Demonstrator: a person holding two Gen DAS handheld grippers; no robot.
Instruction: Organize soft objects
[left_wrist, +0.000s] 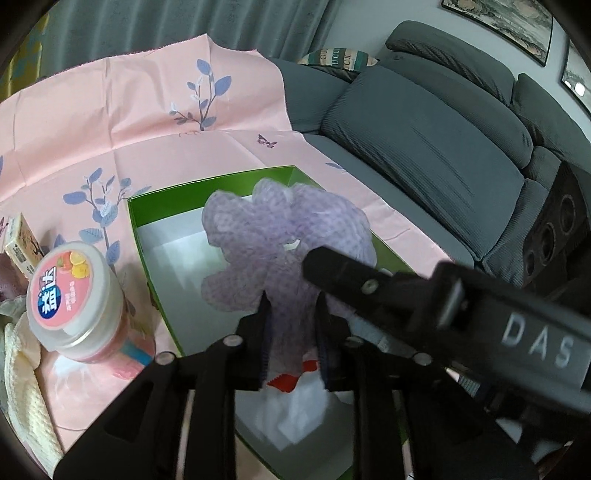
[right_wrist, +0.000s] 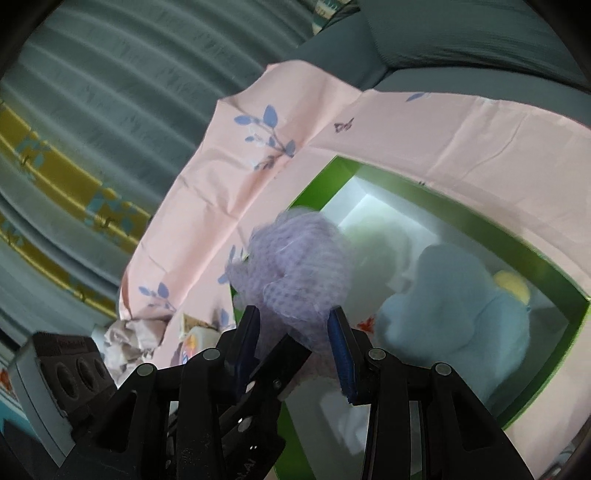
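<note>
A purple mesh bath pouf (left_wrist: 280, 240) hangs over an open green box (left_wrist: 147, 236) with a white inside. My left gripper (left_wrist: 293, 317) is shut on the pouf's lower part. My right gripper (right_wrist: 295, 325) also closes on the pouf (right_wrist: 295, 262), and its arm crosses the left wrist view (left_wrist: 369, 284). In the right wrist view the green box (right_wrist: 535, 266) holds a light blue plush toy (right_wrist: 454, 306) with a yellow part and a pale soft object (right_wrist: 376, 251). A red and white item (left_wrist: 284, 382) lies in the box under my left gripper.
The box sits on a pink leaf-print cloth (left_wrist: 147, 122). A round jar with a pink lid (left_wrist: 70, 291), a small carton (left_wrist: 22, 243) and a cream knitted cloth (left_wrist: 26, 376) lie to the left. A grey sofa (left_wrist: 424, 140) stands behind, a curtain (right_wrist: 92, 129) beyond.
</note>
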